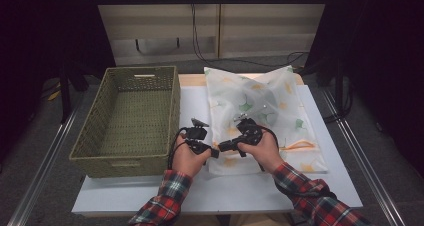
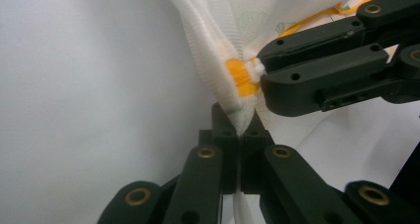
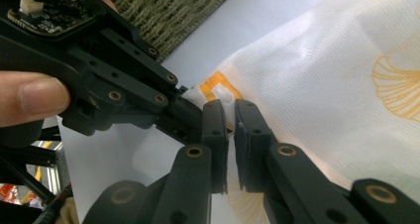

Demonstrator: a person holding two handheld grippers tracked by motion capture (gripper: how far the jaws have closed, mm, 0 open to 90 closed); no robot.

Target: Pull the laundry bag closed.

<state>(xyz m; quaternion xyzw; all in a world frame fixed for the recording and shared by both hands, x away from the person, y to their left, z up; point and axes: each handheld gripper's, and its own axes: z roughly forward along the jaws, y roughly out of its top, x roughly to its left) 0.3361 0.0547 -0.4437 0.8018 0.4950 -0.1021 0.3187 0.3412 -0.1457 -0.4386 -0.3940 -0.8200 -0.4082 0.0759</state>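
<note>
A white mesh bag (image 1: 260,111) printed with green and orange leaves lies flat on the white table (image 1: 240,191). Both grippers meet at its near left corner. My left gripper (image 2: 241,130) is shut on the bag's corner fabric (image 2: 218,30), just below the orange zipper end (image 2: 240,78). My right gripper (image 3: 231,107) comes in from the side, its tips pinched on the small white zipper pull (image 3: 224,94). From above, the left gripper (image 1: 216,152) and right gripper (image 1: 222,147) point at each other, almost touching.
An empty woven basket (image 1: 172,111) stands left of the bag, its long side close to my left hand. An orange cord loop (image 1: 300,145) lies on the bag's near right part. Bare white table runs along the front edge.
</note>
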